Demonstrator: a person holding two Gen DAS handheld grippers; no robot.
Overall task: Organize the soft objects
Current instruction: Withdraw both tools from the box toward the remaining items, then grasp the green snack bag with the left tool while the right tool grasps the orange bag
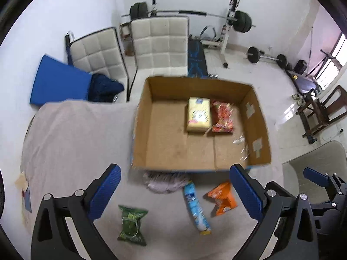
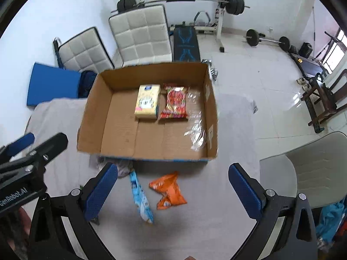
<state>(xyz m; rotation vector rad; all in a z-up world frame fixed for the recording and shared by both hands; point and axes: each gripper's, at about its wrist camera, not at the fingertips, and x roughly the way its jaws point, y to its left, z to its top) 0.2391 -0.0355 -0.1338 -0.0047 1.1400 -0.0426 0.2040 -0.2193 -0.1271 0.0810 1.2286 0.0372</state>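
An open cardboard box (image 1: 173, 151) (image 2: 121, 134) stands on the cloth-covered table and holds a yellow tissue pack (image 1: 199, 114) (image 2: 148, 101), a red snack bag (image 1: 223, 117) (image 2: 175, 102) and a clear wrapper (image 2: 195, 134). In front of the box lie a green bag (image 1: 131, 225), a light-blue pack (image 1: 196, 208) (image 2: 140, 197), an orange bag (image 1: 222, 198) (image 2: 169, 189) and a pale bundle (image 1: 164, 181). My left gripper (image 1: 175, 195) is open and empty above these. My right gripper (image 2: 173, 195) is open and empty over the orange bag.
Two white padded chairs (image 1: 159, 45) and a blue mat (image 1: 58, 82) stand behind the table. A barbell rack (image 1: 229, 19) and weights are at the back. A grey chair (image 2: 314, 169) stands on the right.
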